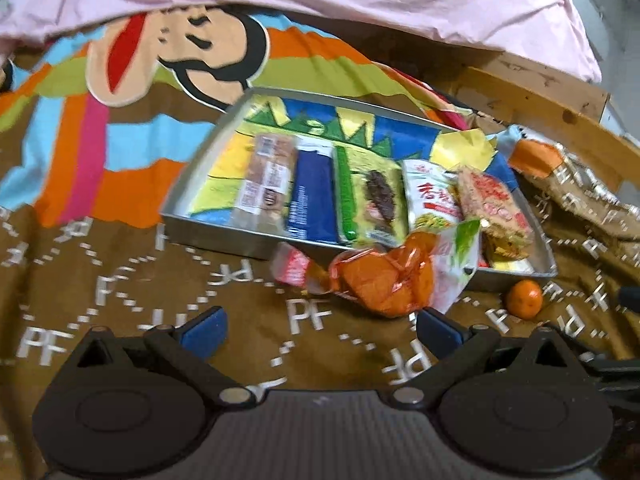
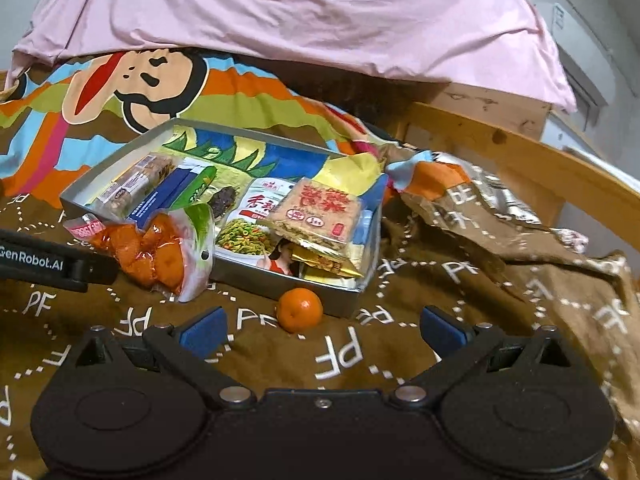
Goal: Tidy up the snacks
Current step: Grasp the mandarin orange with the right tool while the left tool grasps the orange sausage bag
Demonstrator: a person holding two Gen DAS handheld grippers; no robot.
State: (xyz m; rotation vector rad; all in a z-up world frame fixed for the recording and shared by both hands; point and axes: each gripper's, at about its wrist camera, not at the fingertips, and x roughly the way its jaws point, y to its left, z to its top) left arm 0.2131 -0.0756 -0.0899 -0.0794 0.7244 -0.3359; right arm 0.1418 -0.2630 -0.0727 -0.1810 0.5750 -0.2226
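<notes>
A metal tray (image 1: 208,224) (image 2: 352,304) lies on a brown bedspread, holding several snack packets side by side. An orange snack bag (image 1: 384,280) (image 2: 160,256) leans over the tray's near rim, partly on the bedspread. A tangerine (image 1: 524,298) (image 2: 300,310) sits on the bedspread just in front of the tray. My left gripper (image 1: 320,328) is open, a little short of the orange bag, with nothing between its fingers. My right gripper (image 2: 322,330) is open too, and the tangerine lies just ahead of its gap. The left gripper's black body (image 2: 48,266) shows in the right wrist view beside the bag.
A pink quilt (image 2: 300,20) is heaped behind the tray. A wooden bed rail (image 2: 520,152) runs along the right side. The bedspread (image 2: 520,240) is rumpled to the right of the tray. A colourful cartoon print (image 1: 180,52) covers the fabric at far left.
</notes>
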